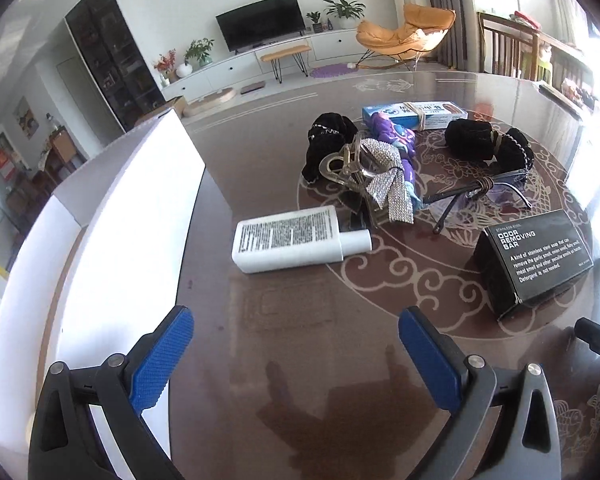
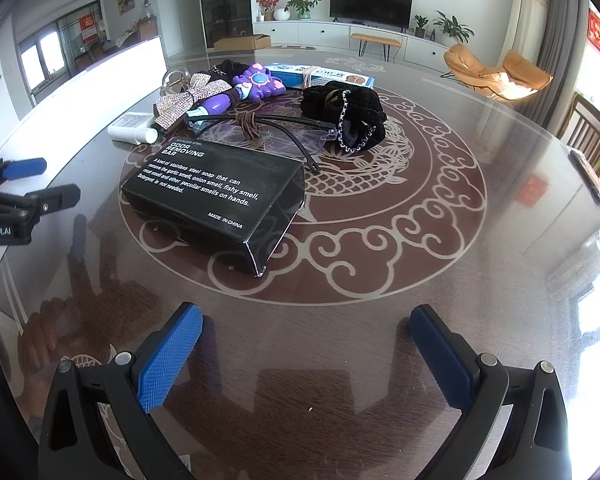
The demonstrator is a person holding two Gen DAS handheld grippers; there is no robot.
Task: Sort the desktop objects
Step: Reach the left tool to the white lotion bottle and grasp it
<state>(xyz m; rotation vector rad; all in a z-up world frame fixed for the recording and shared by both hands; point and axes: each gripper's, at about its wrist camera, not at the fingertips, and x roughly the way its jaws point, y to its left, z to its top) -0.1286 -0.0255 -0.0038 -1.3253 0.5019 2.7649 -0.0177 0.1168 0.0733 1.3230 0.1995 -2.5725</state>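
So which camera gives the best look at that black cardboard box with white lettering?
The right wrist view: the black cardboard box lies near and central, its whole printed top readable. The left wrist view shows the box off toward the right edge, smaller and angled, though the lettering is still legible.

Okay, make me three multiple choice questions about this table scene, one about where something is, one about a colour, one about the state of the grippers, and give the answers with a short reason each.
1. Where does the white bottle lie?
A. Standing upright on the black box
B. On its side on the table, beside the white bin
C. Inside the white bin

2. What colour are the gripper pads?
A. Blue
B. Red
C. Yellow

3. How do the left gripper and right gripper stand?
A. Both shut on the glasses
B. One holds the black box
C. Both open, holding nothing

Answers: B, the bottle lies flat near the white bin; A, the ribbed pads are blue; C, bare table shows between the spread fingers.
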